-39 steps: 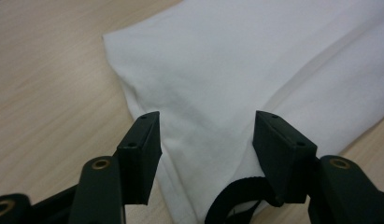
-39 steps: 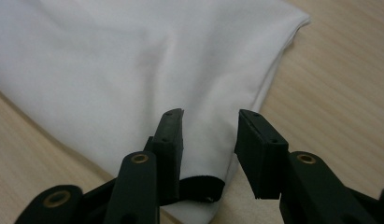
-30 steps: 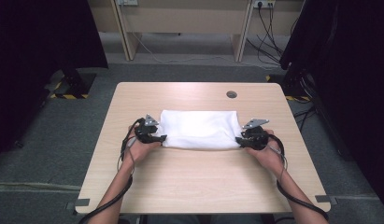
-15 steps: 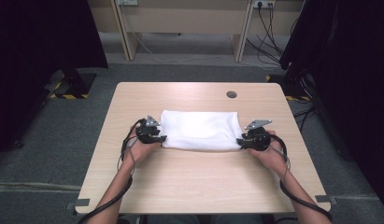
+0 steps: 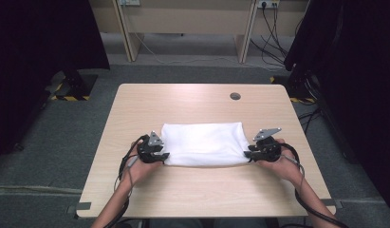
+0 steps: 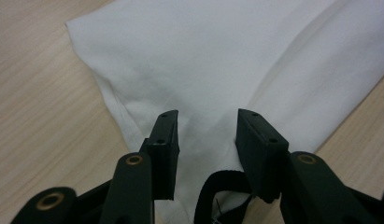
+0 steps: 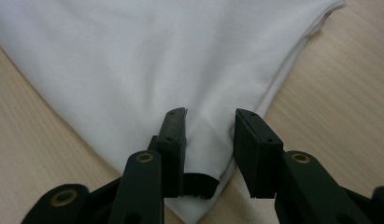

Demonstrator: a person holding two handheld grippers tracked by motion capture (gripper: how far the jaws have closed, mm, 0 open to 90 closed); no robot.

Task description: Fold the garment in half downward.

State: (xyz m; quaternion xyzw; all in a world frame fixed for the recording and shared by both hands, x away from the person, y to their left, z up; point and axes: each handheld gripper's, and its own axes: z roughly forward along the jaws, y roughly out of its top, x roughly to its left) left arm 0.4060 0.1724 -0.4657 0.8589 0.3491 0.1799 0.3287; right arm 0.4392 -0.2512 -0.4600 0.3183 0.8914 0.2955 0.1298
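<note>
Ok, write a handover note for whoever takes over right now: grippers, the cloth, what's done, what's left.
Left gripper: jaws just closed further, now astride the near left corner of the cloth; a visible gap remains, so a firm pinch is unclear.
Right gripper: astride the near right corner, the same gap.
Cloth: white, folded into a rectangle, flat on the table, near edge toward the person.
Done: both near corners reached.
Left: probably close fully, then lift or fold the near edge.

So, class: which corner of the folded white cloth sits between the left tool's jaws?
The near left corner of the cloth, at the left tool; the right tool straddles the near right one.
</note>
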